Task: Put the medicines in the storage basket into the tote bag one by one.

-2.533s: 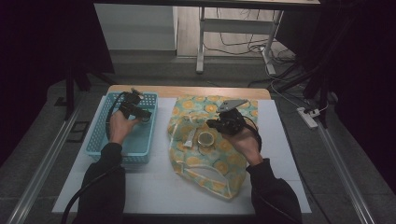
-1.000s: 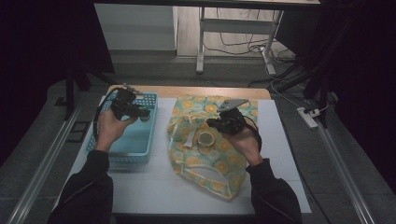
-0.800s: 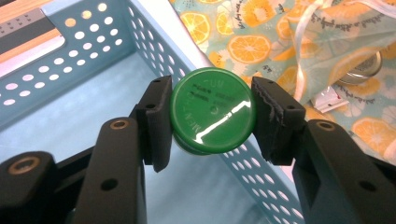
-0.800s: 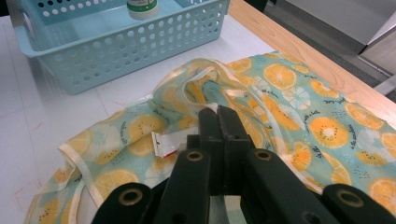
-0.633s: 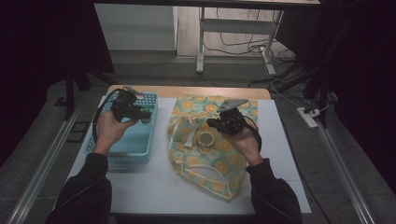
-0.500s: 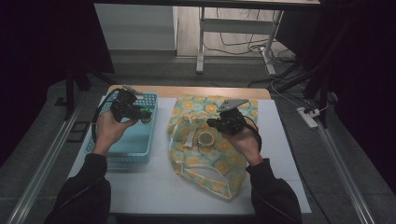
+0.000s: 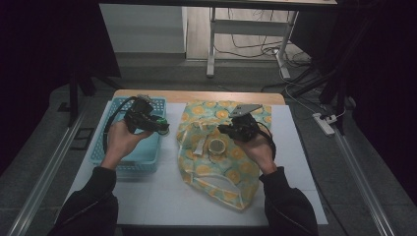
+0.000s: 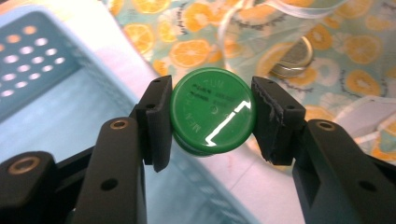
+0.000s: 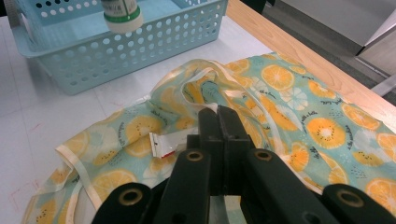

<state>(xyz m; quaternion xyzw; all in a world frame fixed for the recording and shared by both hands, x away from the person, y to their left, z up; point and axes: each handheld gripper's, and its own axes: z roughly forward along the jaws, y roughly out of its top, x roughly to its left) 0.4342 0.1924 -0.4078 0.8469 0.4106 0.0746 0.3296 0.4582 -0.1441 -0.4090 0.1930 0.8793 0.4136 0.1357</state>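
Covering much of the white bench (image 7: 162, 196), the orange-print bag (image 7: 221, 172) lies flat beside the blue basket (image 7: 123, 157). The right gripper (image 9: 219, 116) is fully closed, pinching the bag's fabric. The left gripper (image 8: 210, 119), half open, clamps a green-capped bottle (image 8: 212, 116) above the basket's edge, near the bag. That glossy cap could slip; if the right grip slackens, the bag mouth could collapse over the metal lid (image 8: 292, 58)
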